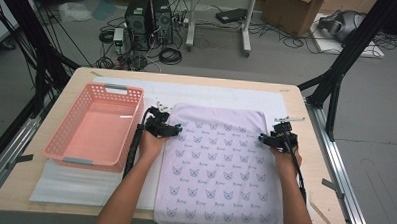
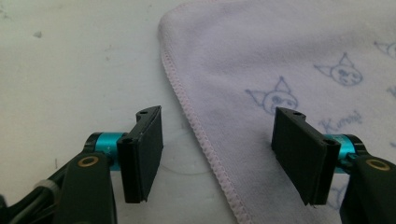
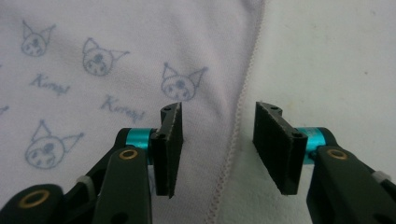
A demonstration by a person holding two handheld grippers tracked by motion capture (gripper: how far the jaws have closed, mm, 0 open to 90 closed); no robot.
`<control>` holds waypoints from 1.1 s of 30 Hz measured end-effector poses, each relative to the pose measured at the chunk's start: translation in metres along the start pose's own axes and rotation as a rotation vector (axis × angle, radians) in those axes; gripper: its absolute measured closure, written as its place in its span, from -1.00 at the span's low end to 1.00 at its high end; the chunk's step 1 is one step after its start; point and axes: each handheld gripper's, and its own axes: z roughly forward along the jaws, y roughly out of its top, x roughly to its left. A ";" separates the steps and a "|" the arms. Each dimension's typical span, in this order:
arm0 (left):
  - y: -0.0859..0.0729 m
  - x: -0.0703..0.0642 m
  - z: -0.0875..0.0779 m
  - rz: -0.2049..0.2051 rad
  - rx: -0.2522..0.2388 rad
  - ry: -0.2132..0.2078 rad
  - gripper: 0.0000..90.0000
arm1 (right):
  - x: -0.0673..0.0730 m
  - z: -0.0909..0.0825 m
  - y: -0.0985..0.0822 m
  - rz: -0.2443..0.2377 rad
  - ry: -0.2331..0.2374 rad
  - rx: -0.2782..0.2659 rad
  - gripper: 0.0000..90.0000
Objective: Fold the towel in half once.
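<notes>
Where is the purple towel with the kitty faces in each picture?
High view: the towel lies mid-table, right of the basket.
Left gripper view: it covers the right side; its stitched hem runs between the jaws.
Right gripper view: it covers the left side; hem between the jaws.
Shared landmark: the hem.

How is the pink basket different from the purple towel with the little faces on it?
The pink basket is stiff plastic with upright walls full of holes; the towel is soft cloth lying flat. The basket is plain pink; the towel is pale lilac printed with small faces. The left gripper and right gripper each straddle a stitched towel edge, jaws open; nothing touches the basket. Both rest on the same table.
</notes>
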 end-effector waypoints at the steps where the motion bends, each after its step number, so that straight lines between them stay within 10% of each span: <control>1: 0.000 -0.001 0.000 0.018 0.003 0.003 -0.22 | 0.000 0.000 0.000 -0.001 0.003 0.000 0.20; 5: -0.002 0.001 -0.001 0.016 -0.010 0.001 -0.16 | 0.001 -0.001 0.000 0.001 0.005 0.002 0.33; 15: -0.006 -0.007 -0.006 0.081 -0.027 -0.022 0.88 | 0.009 -0.002 -0.002 -0.029 0.029 -0.003 0.87; 25: -0.001 0.001 -0.011 -0.082 -0.083 -0.039 0.92 | 0.009 -0.007 0.001 -0.053 -0.020 -0.078 0.94; 33: 0.005 0.001 -0.037 -0.104 -0.155 -0.094 0.92 | 0.010 -0.027 0.000 -0.029 0.004 -0.164 0.93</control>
